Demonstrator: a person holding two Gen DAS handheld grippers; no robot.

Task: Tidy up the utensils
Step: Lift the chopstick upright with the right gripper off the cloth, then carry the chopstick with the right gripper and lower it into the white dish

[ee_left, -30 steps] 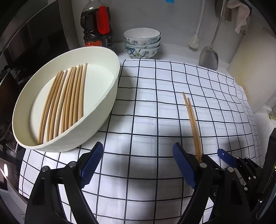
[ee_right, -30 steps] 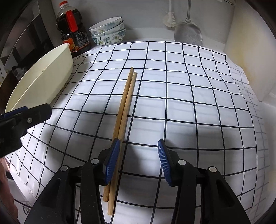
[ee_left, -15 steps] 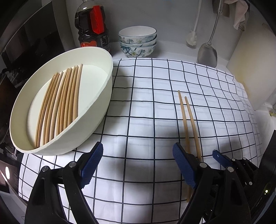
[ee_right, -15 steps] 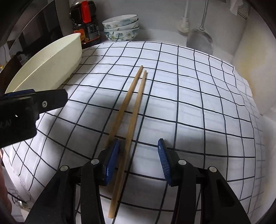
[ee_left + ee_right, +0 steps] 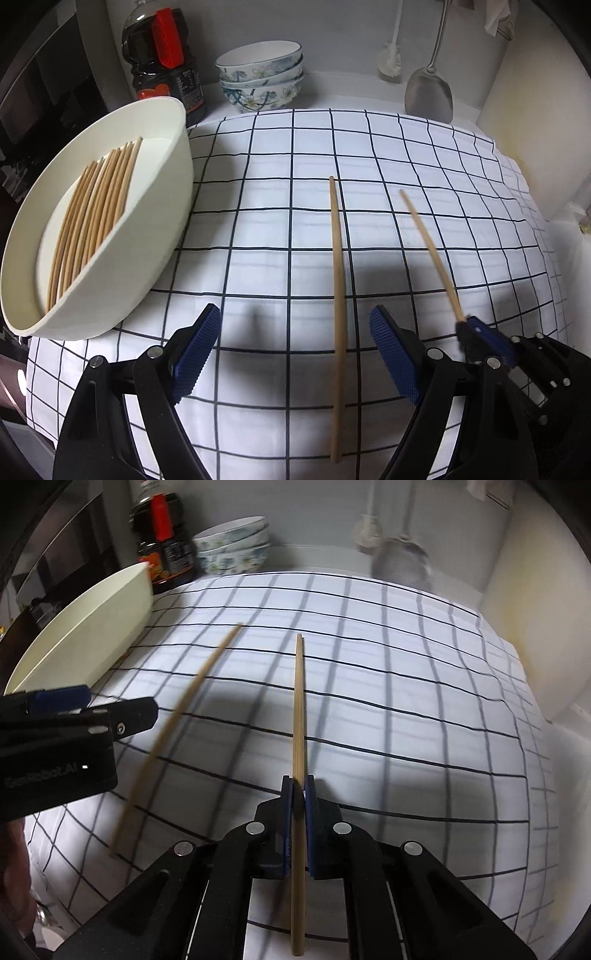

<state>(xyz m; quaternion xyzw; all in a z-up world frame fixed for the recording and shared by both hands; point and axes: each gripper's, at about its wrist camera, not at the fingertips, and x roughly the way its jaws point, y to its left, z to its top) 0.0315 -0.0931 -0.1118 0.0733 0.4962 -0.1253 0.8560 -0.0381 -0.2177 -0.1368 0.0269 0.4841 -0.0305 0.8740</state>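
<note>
A cream oval bowl [image 5: 162, 229] at the left holds several wooden chopsticks [image 5: 92, 210]. One loose chopstick [image 5: 338, 266] lies on the checked cloth, running between the fingers of my left gripper [image 5: 295, 347], which is open around it without touching. My right gripper [image 5: 298, 805] is shut on a second chopstick [image 5: 298, 709], held lengthwise between its blue pads and pointing away. In the left wrist view that held chopstick [image 5: 430, 251] slants up from the right gripper [image 5: 476, 336]. The loose chopstick [image 5: 173, 734] lies to its left, blurred.
A white cloth with a black grid [image 5: 266, 206] covers the counter. At the back stand a dark sauce bottle [image 5: 162, 55], stacked floral bowls [image 5: 262, 77], a hanging metal spatula [image 5: 428, 92] and a brush [image 5: 389, 62]. A pale board [image 5: 546, 122] leans at the right.
The right gripper closed on one chopstick of the pair and pulled it apart from the other. The left gripper moved in over the remaining chopstick, still open.
</note>
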